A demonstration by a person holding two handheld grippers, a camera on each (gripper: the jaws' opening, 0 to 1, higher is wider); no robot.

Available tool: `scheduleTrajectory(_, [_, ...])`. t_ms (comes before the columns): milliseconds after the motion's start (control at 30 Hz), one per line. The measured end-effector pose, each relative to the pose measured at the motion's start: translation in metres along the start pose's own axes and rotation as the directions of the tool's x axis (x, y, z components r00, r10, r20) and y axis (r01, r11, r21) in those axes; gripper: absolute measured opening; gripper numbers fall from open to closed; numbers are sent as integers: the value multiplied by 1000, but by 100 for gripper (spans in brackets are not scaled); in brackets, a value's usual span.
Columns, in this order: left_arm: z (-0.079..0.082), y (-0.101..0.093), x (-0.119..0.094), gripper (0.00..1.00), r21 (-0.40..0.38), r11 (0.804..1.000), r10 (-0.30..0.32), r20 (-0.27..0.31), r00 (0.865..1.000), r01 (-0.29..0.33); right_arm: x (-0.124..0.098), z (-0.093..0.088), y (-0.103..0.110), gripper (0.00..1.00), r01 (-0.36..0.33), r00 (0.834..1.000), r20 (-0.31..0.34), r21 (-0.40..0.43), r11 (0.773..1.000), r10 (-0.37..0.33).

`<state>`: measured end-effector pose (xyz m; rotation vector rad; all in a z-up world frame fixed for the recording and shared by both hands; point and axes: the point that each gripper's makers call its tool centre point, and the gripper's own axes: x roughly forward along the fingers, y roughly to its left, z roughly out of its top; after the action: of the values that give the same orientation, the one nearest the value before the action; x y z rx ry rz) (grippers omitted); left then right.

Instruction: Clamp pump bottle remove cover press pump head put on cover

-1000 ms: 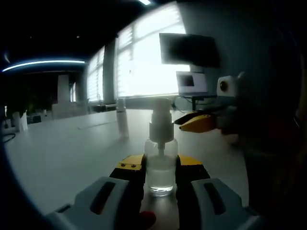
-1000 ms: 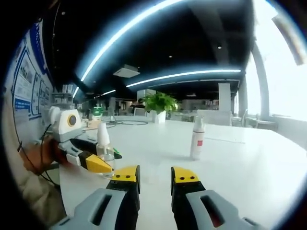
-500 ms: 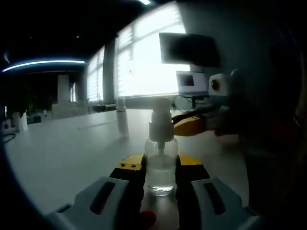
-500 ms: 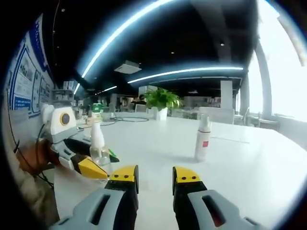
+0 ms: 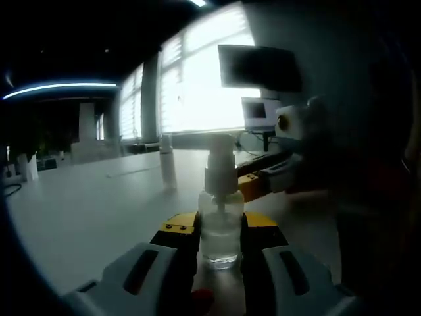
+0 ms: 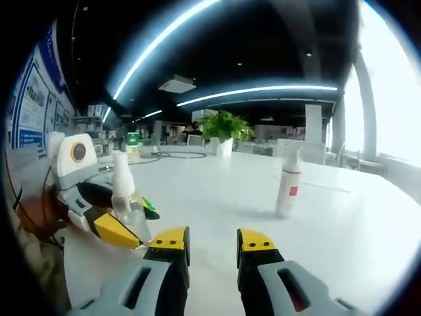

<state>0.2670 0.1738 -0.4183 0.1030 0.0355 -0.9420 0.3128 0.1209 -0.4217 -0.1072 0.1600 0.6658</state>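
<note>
- Pump bottle (image 5: 220, 227): small, clear, upright on the white table (image 5: 85, 204); its base sits between the yellow-tipped jaws of the left gripper (image 5: 209, 232), which is clenched on its lower body. In the right gripper view the same bottle (image 6: 125, 201) stands at the left, held low by that other gripper (image 6: 108, 227).
- Cover (image 5: 220, 157): pale cap over the pump head, on top of the bottle and not yet removed, as far as the dim picture lets one judge.
- Right gripper (image 6: 212, 245): jaws parted, nothing between them; it sits just beside the bottle, not touching it. In the left gripper view it (image 5: 253, 184) comes in from the right at about neck height.
- Spray bottle (image 6: 288, 191): white, with a red label, standing well apart farther down the table; not part of the job.
- Risk, tipping: the clamp is low and the cover high, so a sideways pull could lever the bottle over or twist it in the jaws.
- Risk, wrong grasp: jaws closing at the neck rather than on the cover could press the pump early or slip off.
- Risk, collision: the two grippers are close, and a hurried approach could knock the left jaws loose.
- Pose, left: low and level, a hand behind it at the view's left edge.
- Pose, right: low over the table, pointing past the bottle, not squarely at it.
</note>
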Motion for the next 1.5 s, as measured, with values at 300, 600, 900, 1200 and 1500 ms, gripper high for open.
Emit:
scheduleTrajectory(300, [0,0,0,15,2,1000,-2,0,1000,2,8,-2,-3,23,9,1000,-19,2,1000,-8])
scheduleTrajectory(600, [0,-1,0,15,4,1000,-2,1,1000,2,16,-5,-2,22,-4,1000,-29,17,1000,5])
scheduleTrajectory(900, [0,0,0,15,4,1000,-3,1,1000,3,19,-10,-6,19,13,999,-40,20,1000,-12])
scheduleTrajectory(1200, [-1,1,0,15,5,1000,-3,1,1000,3,20,-9,-7,13,27,999,-24,42,999,-26])
scheduleTrajectory(1500, [0,-1,0,15,9,1000,-2,1,1000,2,17,-9,-4,13,14,1000,-4,35,999,-13])
